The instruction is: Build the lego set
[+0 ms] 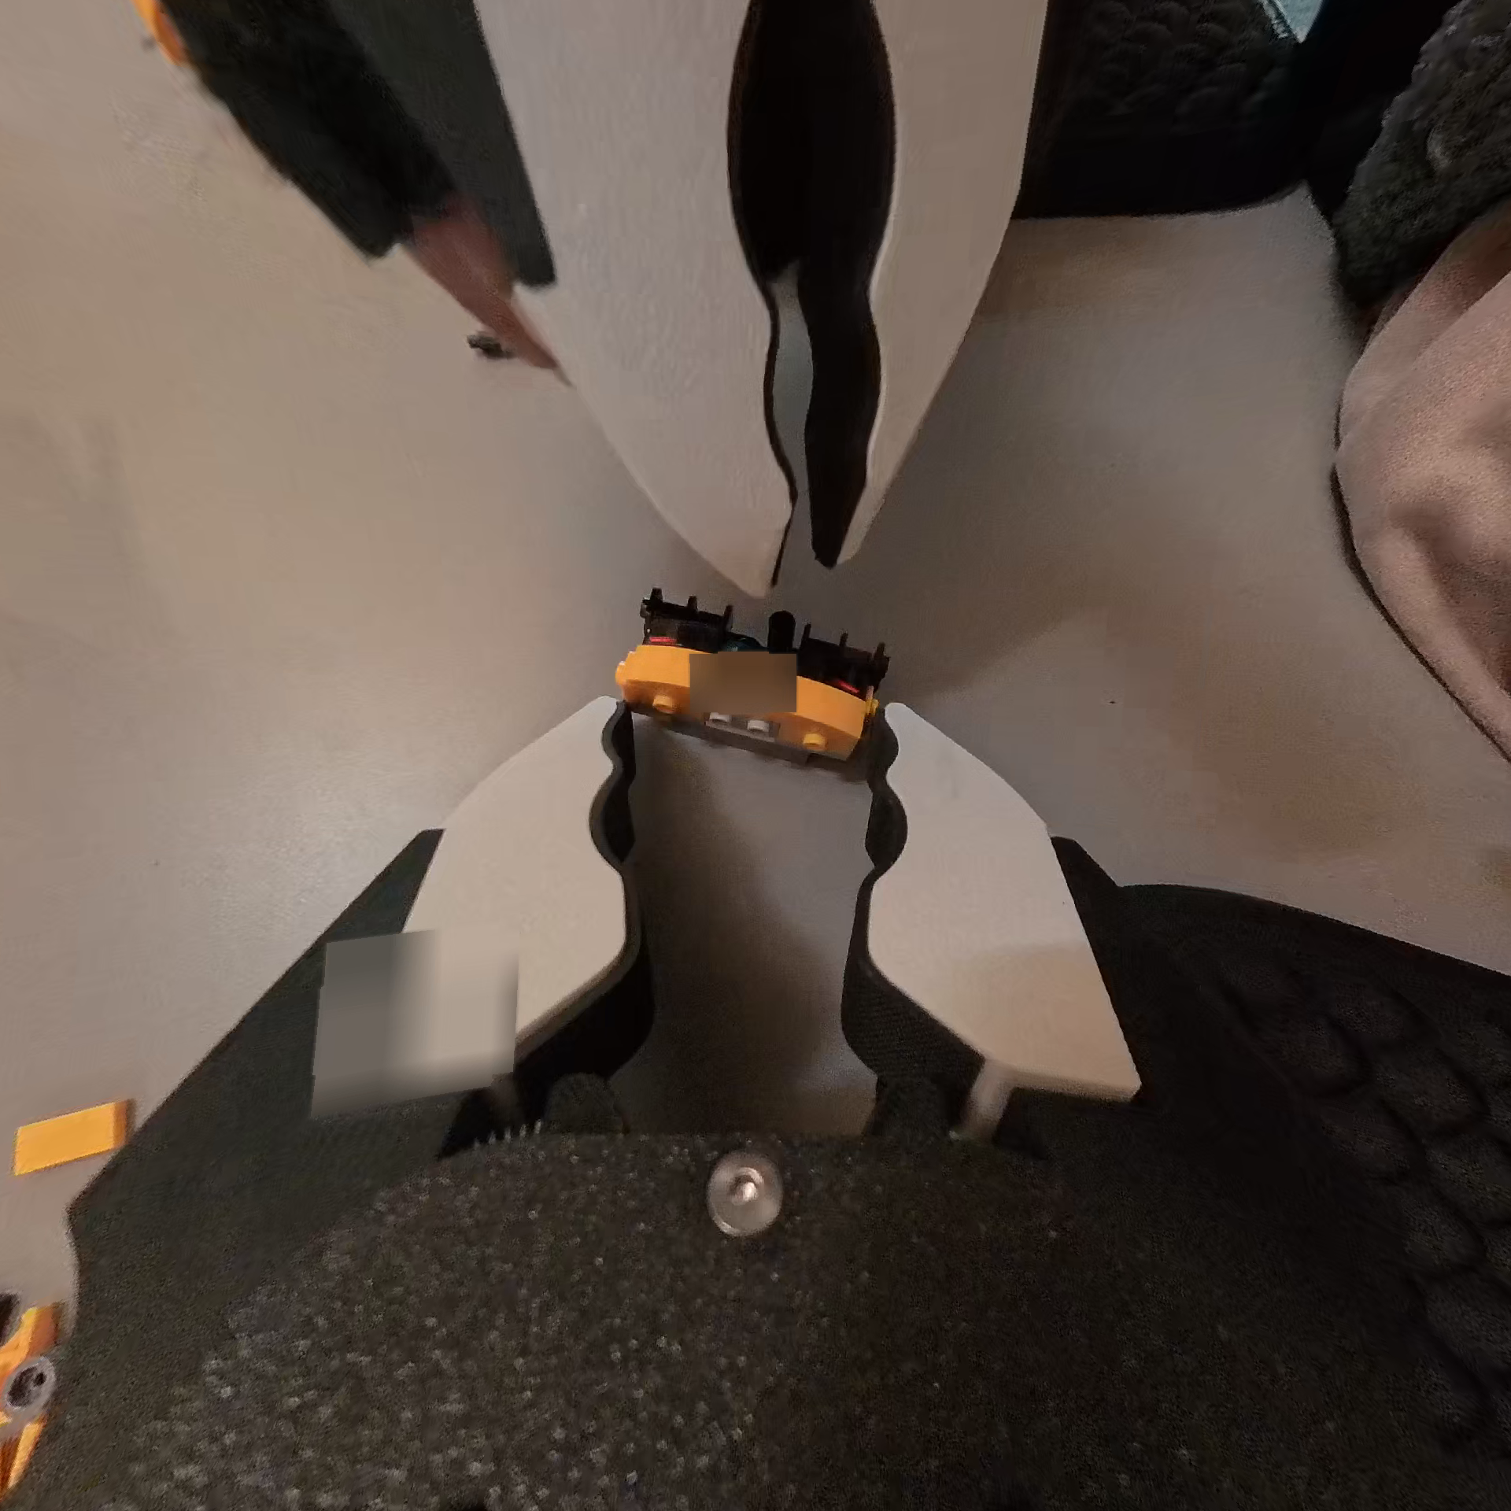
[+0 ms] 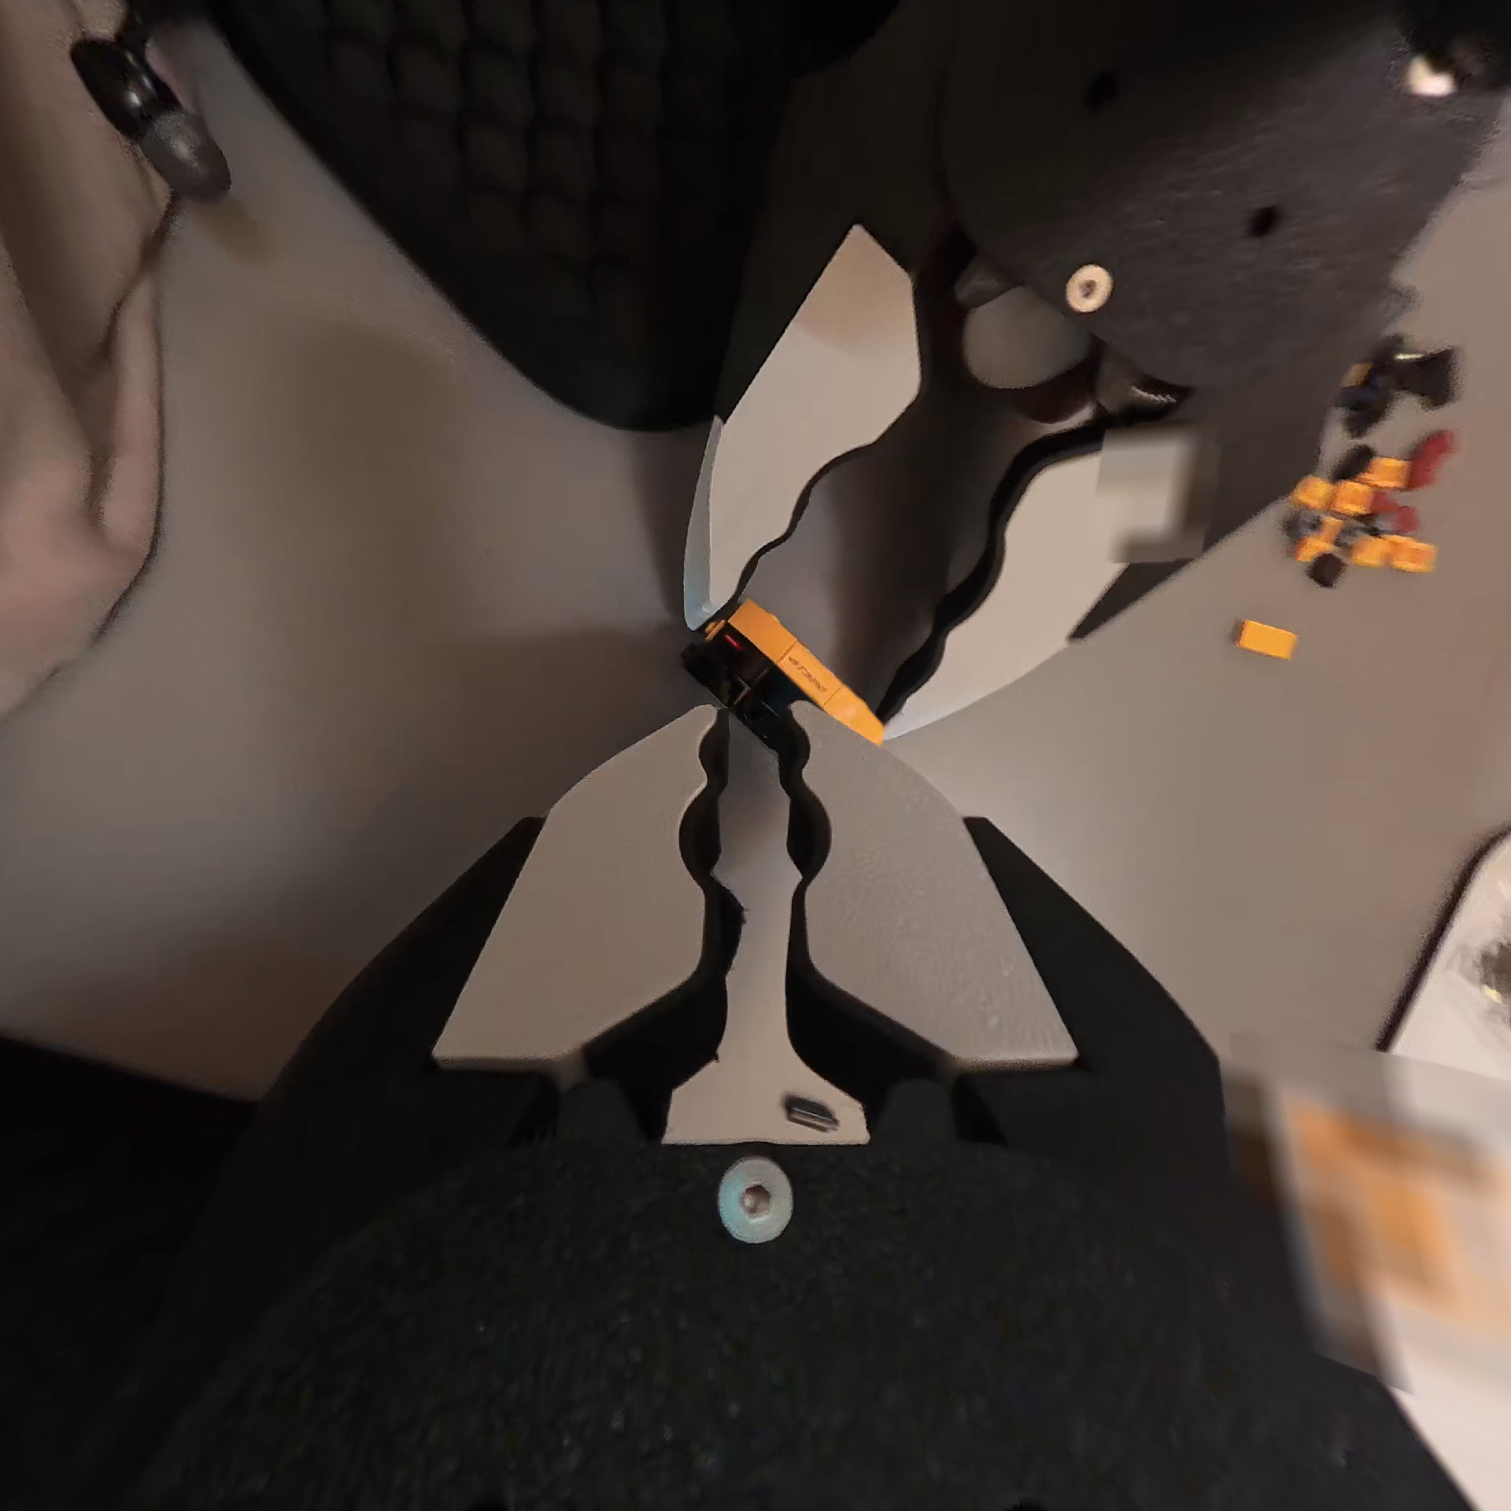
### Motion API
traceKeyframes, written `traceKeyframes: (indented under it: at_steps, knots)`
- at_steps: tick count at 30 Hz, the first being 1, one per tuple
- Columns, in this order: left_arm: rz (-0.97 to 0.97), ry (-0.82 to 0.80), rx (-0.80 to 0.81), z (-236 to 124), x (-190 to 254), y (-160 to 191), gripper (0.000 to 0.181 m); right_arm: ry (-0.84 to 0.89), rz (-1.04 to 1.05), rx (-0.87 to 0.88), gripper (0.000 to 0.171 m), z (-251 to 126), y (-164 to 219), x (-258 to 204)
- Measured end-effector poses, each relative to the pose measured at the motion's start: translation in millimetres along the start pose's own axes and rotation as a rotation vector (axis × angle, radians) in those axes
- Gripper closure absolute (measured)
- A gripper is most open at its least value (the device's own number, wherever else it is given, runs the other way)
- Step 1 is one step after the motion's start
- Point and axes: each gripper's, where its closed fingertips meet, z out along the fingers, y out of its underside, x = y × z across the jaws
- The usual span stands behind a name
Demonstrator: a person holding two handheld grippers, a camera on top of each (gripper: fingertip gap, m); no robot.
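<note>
My left gripper is shut on a small orange and black lego assembly and holds it by its two ends above the pale table. The assembly has orange curved bricks, a grey underside and black clip parts on its far side. My right gripper comes in from the far side with its jaws almost together, its tips just off the black parts. In the right wrist view my right gripper meets the black side of the assembly, which the left gripper holds.
A heap of loose orange, black and red bricks lies at the right, with a single orange tile nearer. A blurred booklet is at lower right. A person's hand rests at the left. Another orange tile lies at lower left. Less than 4 cm separates the two grippers' tips.
</note>
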Motion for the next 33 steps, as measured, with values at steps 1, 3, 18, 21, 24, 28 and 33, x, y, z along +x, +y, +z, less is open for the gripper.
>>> traceKeyframes:
  at_steps: [1,3,18,21,24,28,33]
  knots:
    - [0.001,0.000,0.000,0,0,0,0.127,0.027,0.008,0.026,0.160,-1,2,-2]
    - [0.002,-0.002,0.000,0,0,0,0.127,0.091,0.043,0.087,0.160,0,4,-3]
    - [0.007,-0.003,-0.001,0,0,0,0.126,0.203,0.324,0.352,0.164,9,0,2]
    - [0.006,-0.006,0.002,0,0,-1,0.123,0.200,0.312,0.354,0.164,5,3,2]
    - [-0.003,-0.006,0.022,-2,-1,-4,0.111,0.221,0.289,0.362,0.161,0,7,1]
    - [0.013,-0.015,0.026,2,-1,-7,0.112,0.265,0.284,0.393,0.155,-4,10,-1]
    - [0.044,-0.023,0.019,7,0,-11,0.122,0.307,0.298,0.441,0.153,-16,12,5]
